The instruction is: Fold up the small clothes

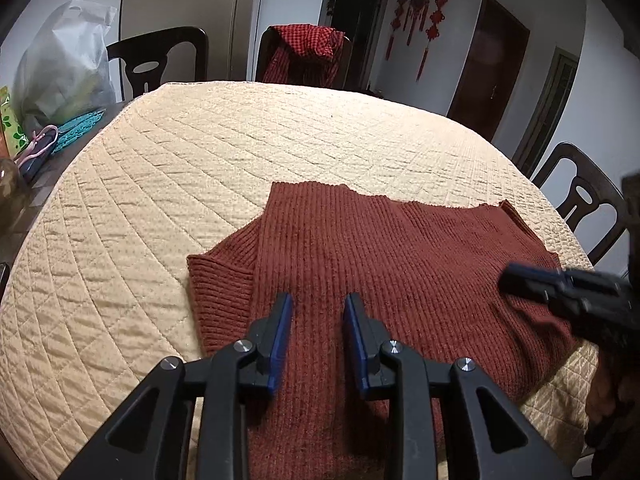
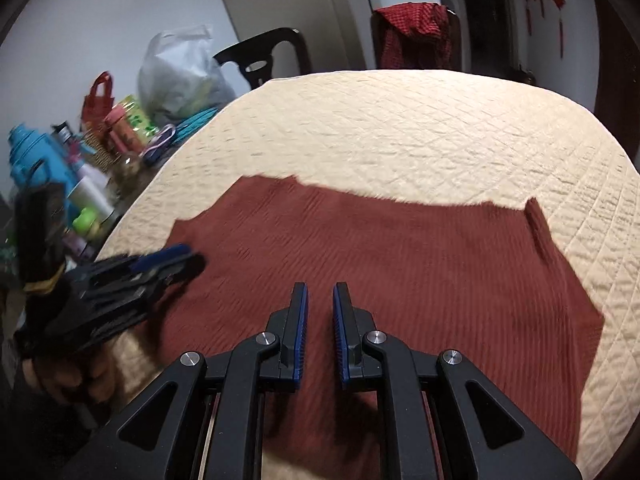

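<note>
A rust-red ribbed knit sweater [image 1: 400, 264] lies flat on the cream quilted table cover [image 1: 200, 168], its left sleeve folded in by the body. My left gripper [image 1: 318, 300] is open and empty, just above the sweater's near left part. My right gripper [image 2: 320, 290] is open with a narrower gap, empty, above the sweater's [image 2: 380, 264] near middle. The right gripper also shows at the right edge of the left wrist view [image 1: 520, 280]. The left gripper shows blurred at the left of the right wrist view [image 2: 176, 260].
Dark wooden chairs [image 1: 160, 60] stand round the table; one holds a red checked cloth [image 1: 308, 52]. A white plastic bag [image 1: 64, 68], bottles [image 2: 32, 160] and small items crowd the table's left side beyond the quilted cover [image 2: 440, 140].
</note>
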### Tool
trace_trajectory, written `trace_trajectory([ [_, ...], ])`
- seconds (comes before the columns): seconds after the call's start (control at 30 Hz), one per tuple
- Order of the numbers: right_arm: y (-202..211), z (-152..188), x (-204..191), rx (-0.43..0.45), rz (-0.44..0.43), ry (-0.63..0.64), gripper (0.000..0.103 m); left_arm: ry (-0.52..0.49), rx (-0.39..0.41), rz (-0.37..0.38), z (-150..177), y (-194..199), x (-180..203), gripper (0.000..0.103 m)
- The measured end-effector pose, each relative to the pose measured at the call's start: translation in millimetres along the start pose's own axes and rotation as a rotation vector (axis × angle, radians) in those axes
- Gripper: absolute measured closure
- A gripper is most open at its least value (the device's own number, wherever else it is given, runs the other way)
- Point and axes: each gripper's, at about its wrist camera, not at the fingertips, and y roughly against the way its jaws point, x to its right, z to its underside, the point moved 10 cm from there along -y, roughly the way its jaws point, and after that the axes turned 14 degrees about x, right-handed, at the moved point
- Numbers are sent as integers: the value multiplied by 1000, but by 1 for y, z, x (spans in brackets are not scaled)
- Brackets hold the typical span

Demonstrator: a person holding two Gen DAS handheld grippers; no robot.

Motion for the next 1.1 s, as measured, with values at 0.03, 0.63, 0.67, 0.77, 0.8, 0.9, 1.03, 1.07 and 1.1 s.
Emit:
trace_trajectory([
  [0.03, 1, 9, -8, -19, -26, 12, 90, 1, 0, 1, 0, 0, 0, 73],
  [0.63, 19, 25, -25, -7, -68, 14, 90, 62, 57, -17, -12, 20, -17, 73],
  [0.67, 14, 22, -20, -10, -48, 5, 90, 70, 62, -27, -12, 21, -22, 73],
  [0.77, -2, 16, -7, -26, -17, -38, 90, 101, 59, -47, -11, 25, -36, 73],
  [0.8, -4, 14, -5, -24, -19, -47, 90, 110, 56, -56, -9, 26, -41, 69],
  [0.9, -16, 4, 0, -19, -4, -50, 90, 144, 44, -54, -2, 25, -48, 65],
  [1.03, -27, -4, 5, -17, -5, -69, 90, 206, 14, -23, 6, 20, -51, 65],
  [1.07, -27, -5, 5, -17, -6, -72, 90, 224, 9, -11, 7, 19, -51, 65],
  [1.1, -24, -5, 4, -14, -9, -71, 90, 240, 8, -3, 8, 19, -51, 63],
])
